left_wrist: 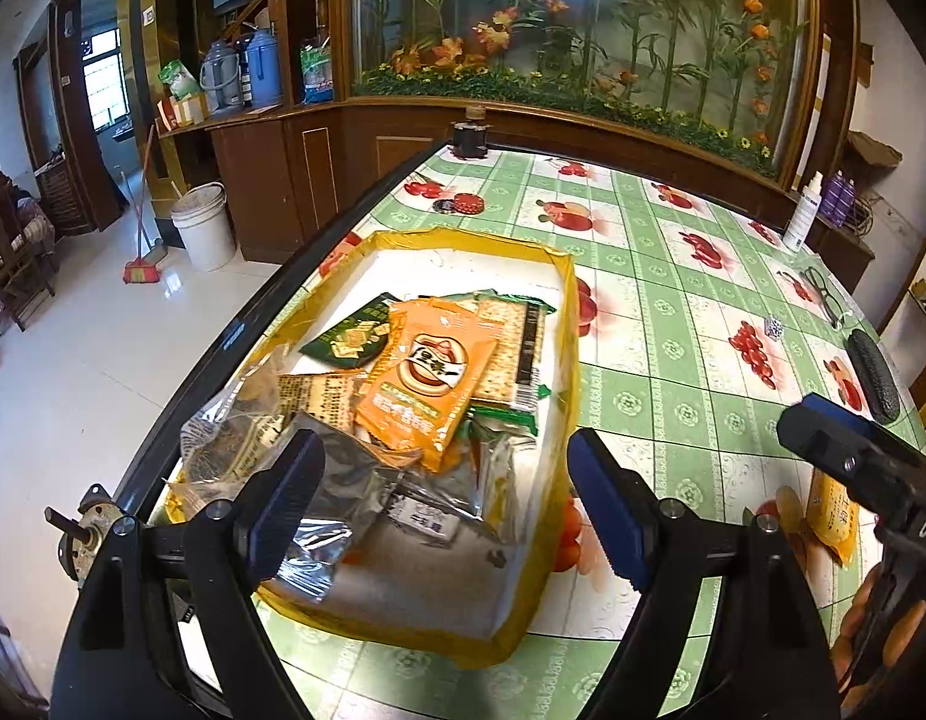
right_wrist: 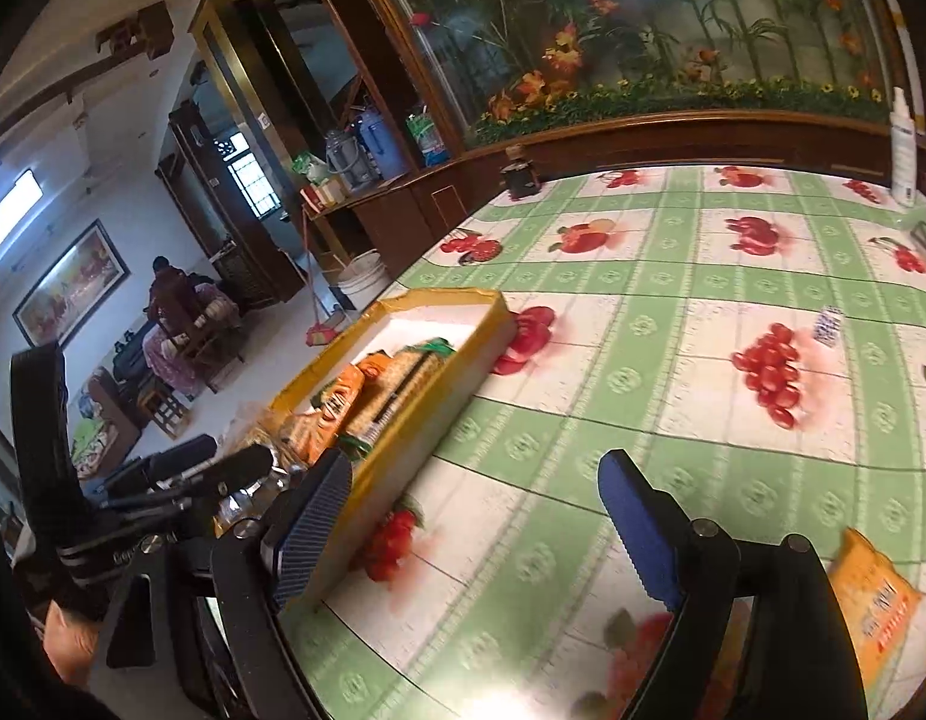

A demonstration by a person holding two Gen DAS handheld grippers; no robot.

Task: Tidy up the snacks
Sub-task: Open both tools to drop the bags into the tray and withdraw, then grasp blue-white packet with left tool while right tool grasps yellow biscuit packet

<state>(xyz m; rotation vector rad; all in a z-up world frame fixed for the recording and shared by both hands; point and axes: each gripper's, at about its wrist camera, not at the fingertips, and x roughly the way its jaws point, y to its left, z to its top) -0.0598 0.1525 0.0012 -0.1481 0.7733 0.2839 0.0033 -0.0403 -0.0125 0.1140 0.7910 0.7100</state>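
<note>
A white box with a yellow taped rim [left_wrist: 568, 312] sits on the table's left side and holds several snack packets: an orange one [left_wrist: 427, 384] on top, a green one [left_wrist: 352, 339], cracker packs and clear wrappers. My left gripper [left_wrist: 445, 492] is open and empty above the box's near end. My right gripper [right_wrist: 475, 516] is open and empty over the tablecloth, right of the box [right_wrist: 427, 426]. One orange snack packet [right_wrist: 877, 606] lies loose on the table at its right; it also shows in the left wrist view [left_wrist: 832, 516].
The table has a green checked fruit tablecloth [left_wrist: 661, 324]. On it are a dark jar [left_wrist: 469, 138], a red lid [left_wrist: 466, 204], a white spray bottle [left_wrist: 805, 213], glasses [left_wrist: 823, 294] and a black case [left_wrist: 874, 372]. The table's left edge drops to the floor.
</note>
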